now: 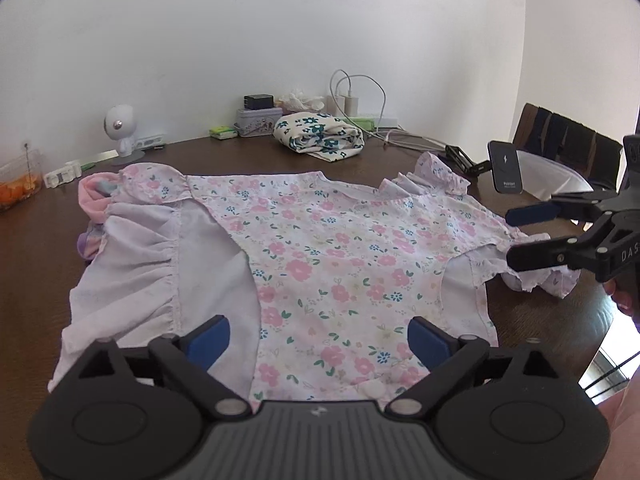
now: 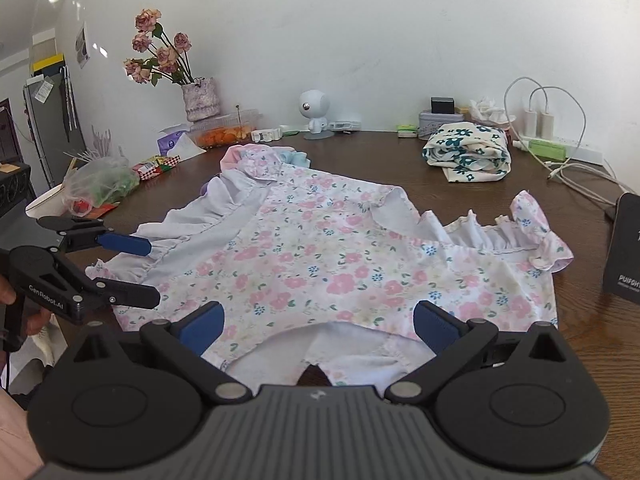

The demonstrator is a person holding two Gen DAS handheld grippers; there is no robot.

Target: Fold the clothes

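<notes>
I've got the pink floral top spread flat on the brown wooden table, and everything reads off that garment. Beyond its left sleeve sit a clear tub of orange pieces and a small white robot figure. My left gripper hangs over the near hem, jaws wide apart, nothing between the blue pads, only cloth lying underneath. Behind the neckline rests a folded cream bundle with teal flowers, with white chargers and cables against the wall. At the right ruffled sleeve, my right gripper comes in from the side, jaws spread too, clamping nothing; its lower finger is over the sleeve's frill. In the right wrist view, that gripper sits above the hem.
</notes>
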